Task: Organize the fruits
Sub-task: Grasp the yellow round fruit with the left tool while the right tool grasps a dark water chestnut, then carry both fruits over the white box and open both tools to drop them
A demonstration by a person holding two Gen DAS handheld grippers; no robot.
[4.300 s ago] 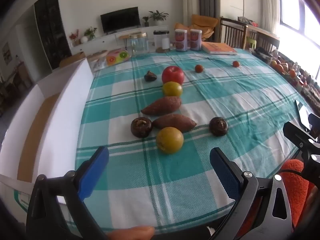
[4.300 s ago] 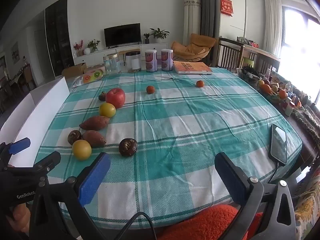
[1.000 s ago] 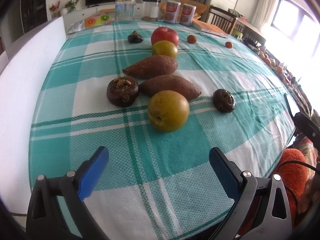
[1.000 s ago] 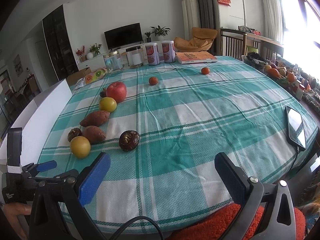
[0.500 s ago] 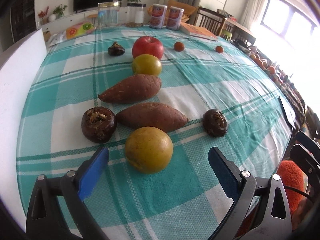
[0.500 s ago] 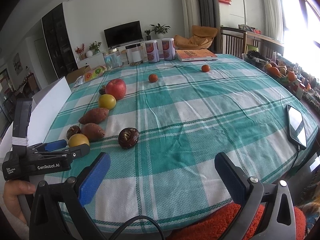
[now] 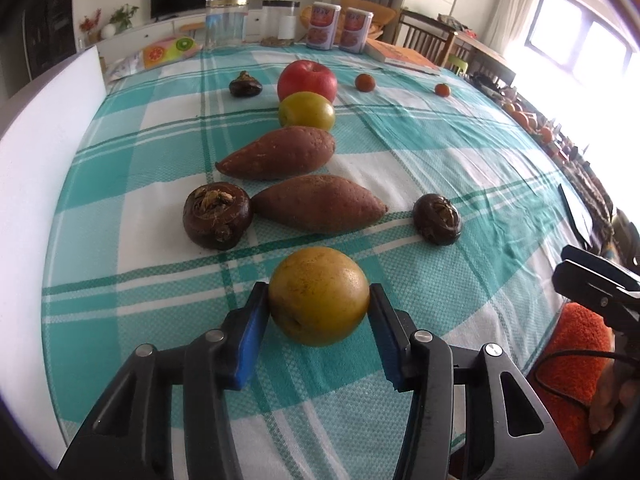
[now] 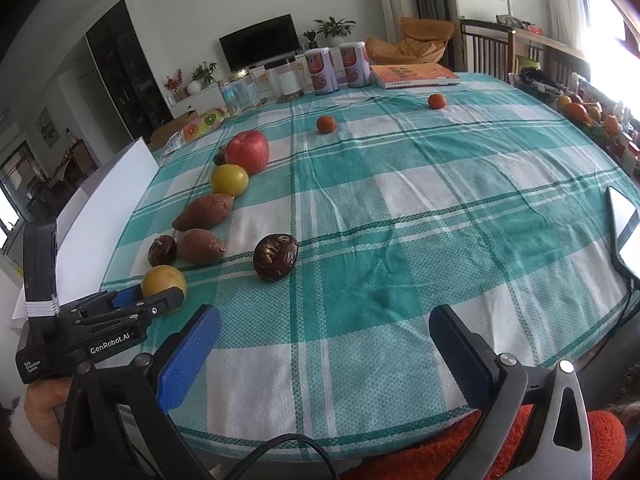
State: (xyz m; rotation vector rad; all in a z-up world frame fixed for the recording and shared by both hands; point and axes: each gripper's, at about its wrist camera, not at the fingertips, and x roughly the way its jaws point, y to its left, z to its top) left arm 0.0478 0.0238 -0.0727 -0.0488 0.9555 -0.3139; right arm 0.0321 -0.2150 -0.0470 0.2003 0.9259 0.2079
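Now the left gripper [image 7: 319, 312] has closed its fingers [image 7: 249, 332] on the yellow fruit [image 7: 318, 295], nearest the sweet potato [image 7: 318, 203]; right gripper [image 8: 324, 354] gapes wide, so lifting comes next

Woven checked tablecloth [image 7: 400, 168]; glossy smooth red apple [image 7: 307, 80].

Teal-and-white checked tablecloth [image 8: 400, 208] covers the table. Far edge: 2 clear glass jars [image 8: 237, 91] side by side, 2 printed tins [image 8: 320, 70] touching, orange book [image 8: 412, 74] lying flat just right of them. Fruit-print packet [image 8: 202, 124] sits at the far-left corner. White foam board [image 7: 44, 128] runs along the left side. Phone [image 8: 624, 224] lies at the right edge, screen up, cable attached. TV [image 8: 260, 42] and potted plants [image 8: 332, 26] stand against the back wall.
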